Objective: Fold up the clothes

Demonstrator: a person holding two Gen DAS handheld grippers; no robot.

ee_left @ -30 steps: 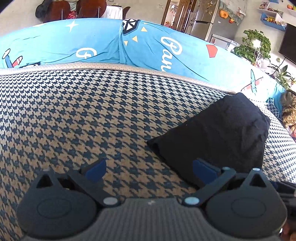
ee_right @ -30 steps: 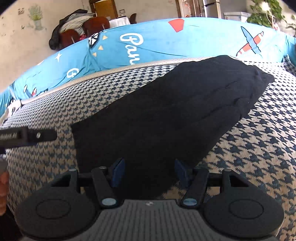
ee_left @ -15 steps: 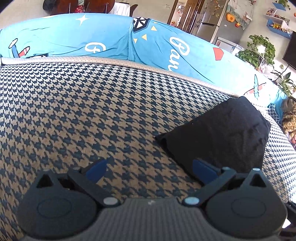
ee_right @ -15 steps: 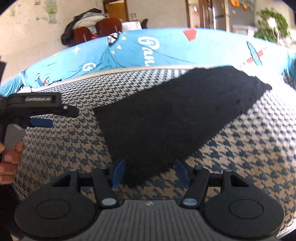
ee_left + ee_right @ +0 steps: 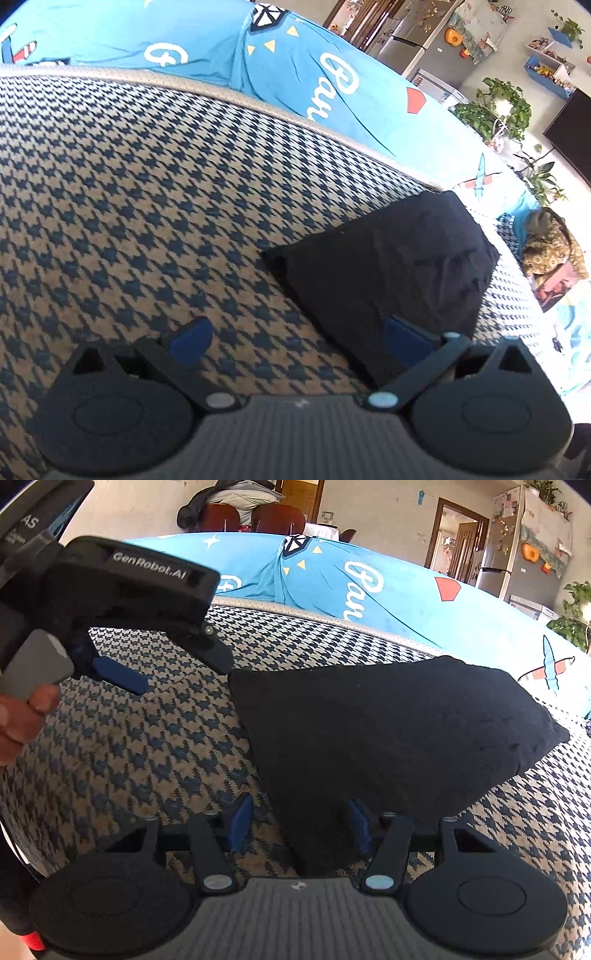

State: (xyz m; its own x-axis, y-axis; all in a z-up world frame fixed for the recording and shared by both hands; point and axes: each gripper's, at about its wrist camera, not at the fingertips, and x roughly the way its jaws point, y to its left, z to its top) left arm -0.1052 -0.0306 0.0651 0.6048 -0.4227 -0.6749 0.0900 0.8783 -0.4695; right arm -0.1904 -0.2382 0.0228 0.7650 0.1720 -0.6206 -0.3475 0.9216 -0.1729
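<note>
From the left wrist, the folded black cloth garment (image 5: pixel 391 266) lies on the houndstooth-patterned sofa cover (image 5: pixel 147 206), long axis running up-right; the left gripper (image 5: pixel 295 338) stands spread, empty. From the right wrist, the right gripper (image 5: pixel 299 825) is closing around the garment's near corner — pads not visibly pressing.

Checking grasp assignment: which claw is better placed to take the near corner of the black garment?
Right. The right claw is closing with the black garment corner between its fingers. The left claw stands wide open, mostly over bare houndstooth cover.
</note>
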